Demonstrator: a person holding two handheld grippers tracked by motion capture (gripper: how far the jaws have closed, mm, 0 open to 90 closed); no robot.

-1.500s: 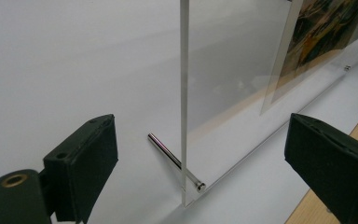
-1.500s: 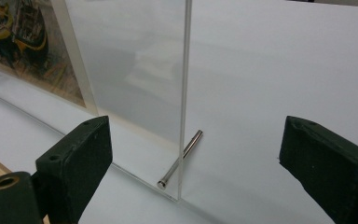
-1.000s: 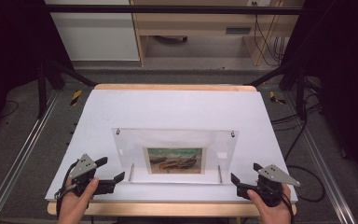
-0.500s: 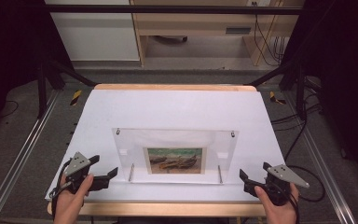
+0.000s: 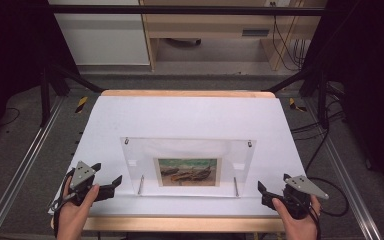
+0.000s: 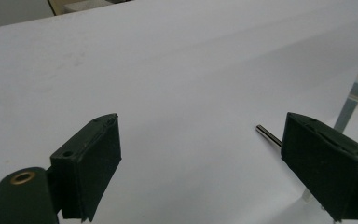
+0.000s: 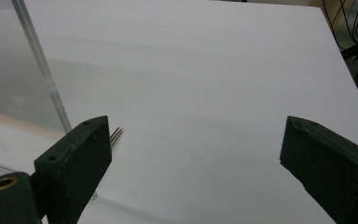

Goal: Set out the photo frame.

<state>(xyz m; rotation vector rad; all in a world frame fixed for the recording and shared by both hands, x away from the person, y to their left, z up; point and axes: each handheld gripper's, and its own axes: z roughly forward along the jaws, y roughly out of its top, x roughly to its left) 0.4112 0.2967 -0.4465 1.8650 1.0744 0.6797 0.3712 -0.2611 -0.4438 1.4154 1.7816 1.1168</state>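
High view shows the left tool (image 5: 111,181) near the front left corner of the white surface (image 5: 190,117), gripped by the person's left hand (image 5: 75,212), its two black jaws spread apart and pointing toward the clear acrylic frame (image 5: 190,147) without touching it. At the front right corner, the right tool (image 5: 264,192) sits in the right hand (image 5: 295,225), and its jaws are likewise spread and hold nothing, just short of the frame's lower right edge. Left gripper view confirms the wide gap of the left tool (image 6: 200,163), with bare white surface between the jaws and a thin metal pin (image 6: 268,135) lying just beside the right-hand jaw, next to the frame's transparent edge (image 6: 354,100). Right gripper view shows the right tool (image 7: 193,168) open the same way, a second metal pin (image 7: 115,136) peeking out close to its left-hand jaw, and the clear panel's edge (image 7: 42,70) rising behind it. The frame lies in the near half of the surface, between the two tools, with a small printed picture (image 5: 188,171) of boats at its lower middle, small fittings at its upper corners, and two metal pins (image 5: 141,184) toward its front edge.
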